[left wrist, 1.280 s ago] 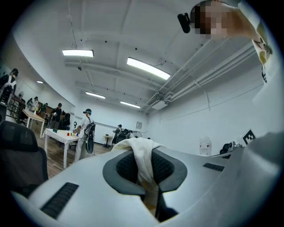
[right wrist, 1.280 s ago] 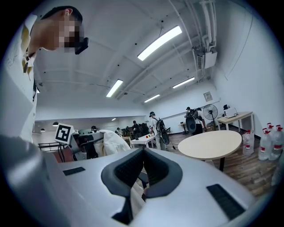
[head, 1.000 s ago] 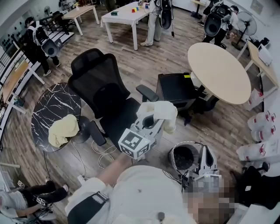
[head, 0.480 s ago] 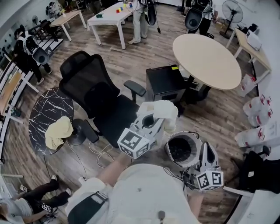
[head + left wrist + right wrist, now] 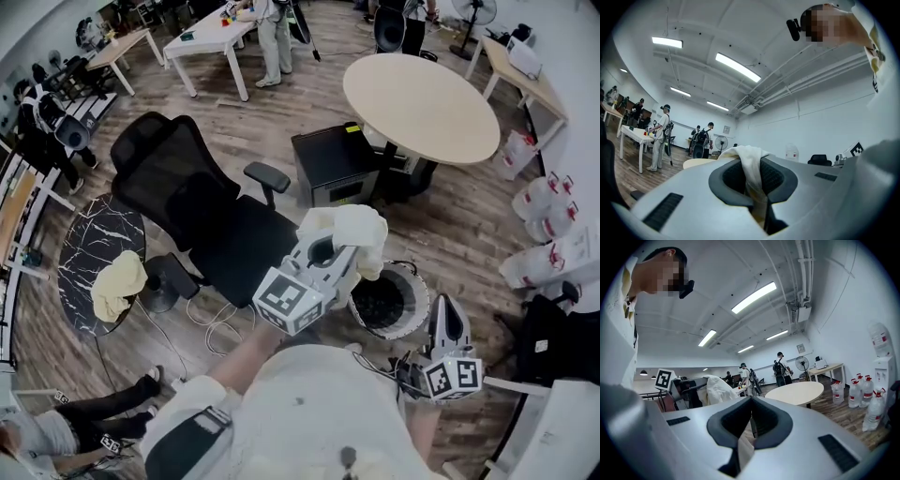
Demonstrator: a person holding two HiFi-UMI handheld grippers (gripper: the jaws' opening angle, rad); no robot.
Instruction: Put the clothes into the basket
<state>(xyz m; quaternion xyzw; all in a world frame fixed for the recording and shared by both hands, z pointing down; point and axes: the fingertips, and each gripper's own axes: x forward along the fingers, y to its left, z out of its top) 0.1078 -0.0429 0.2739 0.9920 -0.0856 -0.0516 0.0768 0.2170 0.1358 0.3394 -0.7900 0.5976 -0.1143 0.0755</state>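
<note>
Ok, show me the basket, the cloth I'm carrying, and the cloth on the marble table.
basket [image 5: 421,309], head view: the pale rim on its right side.
cream cloth [image 5: 354,232], head view: the bunched middle of the cloth.
yellow cloth [image 5: 116,287], head view: the middle of the crumpled heap.

Cream garment [image 5: 356,232]: bunched, pinched betw. left gripper [image 5: 325,249] jaws, folds draped over both sides, held up over basket's left rim. Basket [image 5: 398,332]: round, pale mesh wall, dark inside, upright on wood floor. Yellow garment [image 5: 117,286]: crumpled heap on marble table [image 5: 89,244], well apart from basket.
</note>
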